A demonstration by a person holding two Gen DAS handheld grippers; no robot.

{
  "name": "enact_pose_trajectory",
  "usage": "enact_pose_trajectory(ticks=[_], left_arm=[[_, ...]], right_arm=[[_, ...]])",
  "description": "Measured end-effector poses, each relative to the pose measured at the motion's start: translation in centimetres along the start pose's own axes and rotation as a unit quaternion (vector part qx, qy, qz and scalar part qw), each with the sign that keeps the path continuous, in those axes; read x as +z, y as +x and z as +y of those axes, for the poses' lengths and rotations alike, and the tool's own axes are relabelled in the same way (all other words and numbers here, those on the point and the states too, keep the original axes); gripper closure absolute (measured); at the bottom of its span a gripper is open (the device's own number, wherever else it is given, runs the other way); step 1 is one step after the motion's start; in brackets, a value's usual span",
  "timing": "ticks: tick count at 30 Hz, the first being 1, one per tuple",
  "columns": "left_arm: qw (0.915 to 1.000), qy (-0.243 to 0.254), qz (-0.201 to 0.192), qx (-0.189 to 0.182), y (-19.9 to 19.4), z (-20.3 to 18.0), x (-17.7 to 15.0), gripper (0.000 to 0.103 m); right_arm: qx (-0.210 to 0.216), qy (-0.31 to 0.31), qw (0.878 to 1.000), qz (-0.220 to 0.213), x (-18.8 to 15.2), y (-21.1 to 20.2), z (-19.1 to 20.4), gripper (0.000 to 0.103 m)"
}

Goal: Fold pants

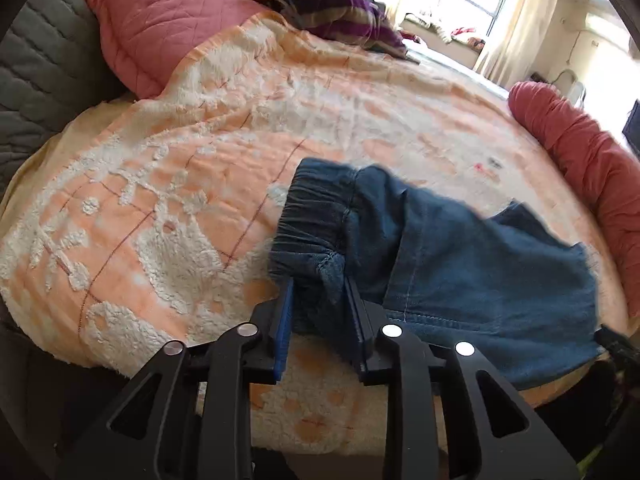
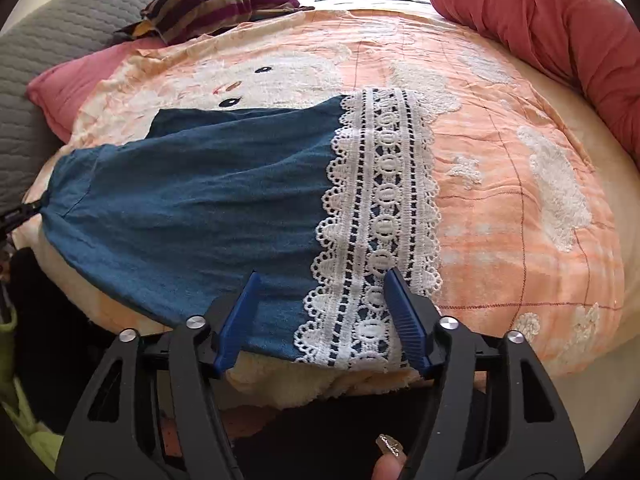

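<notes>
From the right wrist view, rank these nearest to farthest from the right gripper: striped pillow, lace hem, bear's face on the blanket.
From the right gripper:
1. Lace hem of the pants, directly between its open fingers.
2. Bear's face, mid-bed, beyond the denim.
3. Striped pillow, far left by the headboard.

Matt denim pants (image 2: 192, 196) with white lace hem (image 2: 380, 216) on fluffy fleece blanket (image 2: 500, 184).
</notes>
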State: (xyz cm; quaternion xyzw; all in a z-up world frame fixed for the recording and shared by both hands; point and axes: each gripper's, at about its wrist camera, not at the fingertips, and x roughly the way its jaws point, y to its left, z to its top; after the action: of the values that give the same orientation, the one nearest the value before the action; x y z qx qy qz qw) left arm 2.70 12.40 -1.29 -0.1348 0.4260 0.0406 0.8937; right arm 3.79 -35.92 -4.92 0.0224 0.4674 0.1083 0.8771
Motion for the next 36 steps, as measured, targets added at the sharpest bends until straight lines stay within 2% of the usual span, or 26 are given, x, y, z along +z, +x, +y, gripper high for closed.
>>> enact_pose_trajectory(ticks=[2, 4, 5, 9, 13, 15, 18, 20, 24, 27, 28, 29, 30, 31, 36], left_arm=[[0.9998, 0.002, -0.021, 0.006, -1.4, -0.2, 0.4, 0.064], [0.9984, 0.016, -0.054, 0.009, -3.3, -1.0, 0.9, 0.057], [0.9977, 0.021, -0.065, 0.002, -4.1, -1.5, 1.3, 0.051], [0.9942, 0.06, -0.08, -0.04, -5.0, -5.2, 3.0, 0.044], [0.9882, 0.111, -0.04, -0.098, -2.5, -10.8, 4.8, 0.04], [0.9831, 0.141, -0.012, -0.116, -0.6, -13.5, 5.5, 0.037], [0.9757, 0.182, 0.026, -0.119, 3.5, -17.4, 6.2, 0.037], [0.972, 0.193, 0.049, -0.125, 5.8, -18.8, 6.4, 0.037], [0.9631, 0.206, 0.104, -0.138, 10.7, -20.9, 6.3, 0.037], [0.96, 0.214, 0.119, -0.136, 13.1, -21.6, 6.1, 0.037], [0.9601, 0.207, 0.127, -0.139, 14.0, -21.6, 6.1, 0.044], [0.9597, 0.198, 0.135, -0.147, 14.5, -21.6, 6.2, 0.073], [0.9582, 0.192, 0.142, -0.158, 14.9, -21.7, 6.2, 0.088], [0.9572, 0.189, 0.141, -0.167, 14.9, -21.8, 6.3, 0.091], [0.9594, 0.205, 0.095, -0.169, 13.8, -22.5, 7.7, 0.092]], right_arm=[[0.003, 0.002, 1.0, -0.01, 0.0, -0.5, 0.0, 0.043], [0.011, 0.01, 0.999, -0.036, 0.2, -1.6, -0.2, 0.042], [0.017, 0.013, 0.999, -0.048, 0.4, -2.1, -0.3, 0.042], [0.052, 0.006, 0.996, -0.076, 2.4, -2.6, 0.8, 0.041], [0.077, -0.043, 0.994, -0.068, 4.9, -0.7, 4.1, 0.04], [0.084, -0.049, 0.994, -0.057, 5.4, 0.5, 4.9, 0.039], [0.088, -0.043, 0.994, -0.043, 5.1, 2.4, 5.6, 0.039], [0.075, -0.041, 0.996, -0.035, 4.5, 3.4, 5.4, 0.039], [0.074, -0.032, 0.996, -0.026, 3.8, 4.2, 5.2, 0.038], [0.08, -0.029, 0.996, -0.028, 3.7, 4.3, 5.1, 0.036], [0.082, -0.027, 0.996, -0.027, 3.7, 4.3, 5.0, 0.036], [0.085, -0.025, 0.996, -0.028, 3.7, 4.3, 4.9, 0.036], [0.086, -0.023, 0.996, -0.029, 3.7, 4.3, 4.8, 0.036], [0.089, -0.021, 0.995, -0.028, 3.7, 4.2, 4.7, 0.036], [0.089, -0.021, 0.995, -0.024, 3.7, 4.3, 4.6, 0.036]])
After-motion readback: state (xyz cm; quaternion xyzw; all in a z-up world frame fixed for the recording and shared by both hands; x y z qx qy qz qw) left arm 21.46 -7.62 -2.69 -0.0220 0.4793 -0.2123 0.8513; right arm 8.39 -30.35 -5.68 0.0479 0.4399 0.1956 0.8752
